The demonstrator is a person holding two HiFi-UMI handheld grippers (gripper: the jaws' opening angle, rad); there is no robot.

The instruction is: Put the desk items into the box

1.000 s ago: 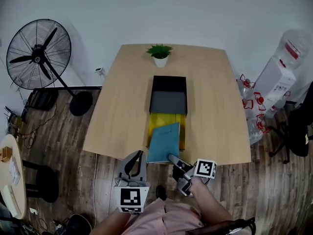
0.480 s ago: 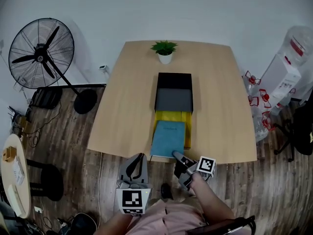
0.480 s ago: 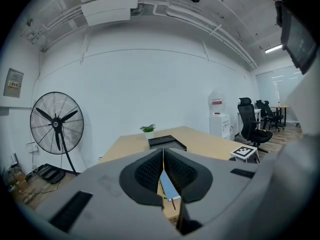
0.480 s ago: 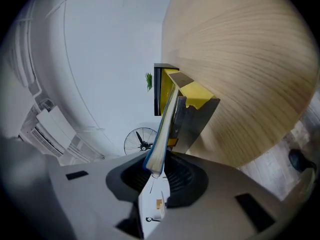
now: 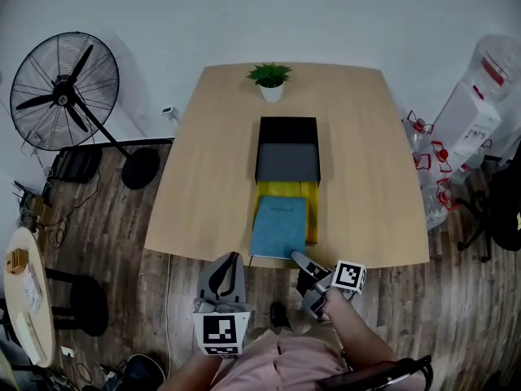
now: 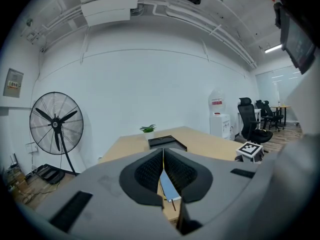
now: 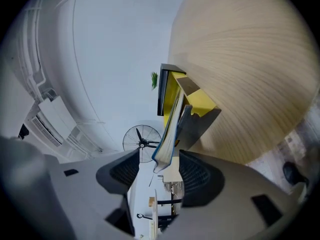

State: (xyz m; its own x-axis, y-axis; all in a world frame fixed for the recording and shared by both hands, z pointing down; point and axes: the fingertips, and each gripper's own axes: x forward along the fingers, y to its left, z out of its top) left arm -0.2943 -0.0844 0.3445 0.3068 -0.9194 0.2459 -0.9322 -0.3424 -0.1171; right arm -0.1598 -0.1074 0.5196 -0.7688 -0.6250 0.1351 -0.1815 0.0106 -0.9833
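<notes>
A blue notebook (image 5: 279, 226) lies on top of a yellow box (image 5: 310, 215) at the table's near edge. Its near right corner reaches out between the jaws of my right gripper (image 5: 298, 258). In the right gripper view the jaws of this gripper (image 7: 159, 159) stand open, with the notebook (image 7: 170, 129) corner in the gap and the yellow box (image 7: 200, 101) behind. Beyond the yellow box sits an open black box (image 5: 287, 153) with a grey inside. My left gripper (image 5: 230, 261) hangs shut and empty off the table's front edge, pads (image 6: 150, 171) pressed together.
A small potted plant (image 5: 269, 80) stands at the table's (image 5: 212, 177) far edge. A floor fan (image 5: 65, 92) stands to the left, a water dispenser (image 5: 480, 104) and a black chair (image 5: 501, 210) to the right. A round side table (image 5: 20, 300) is at the lower left.
The notebook, tilted a second ago, has swung square to the yellow box and settled flat on it. The right gripper stays at its near corner. The left gripper has not moved.
</notes>
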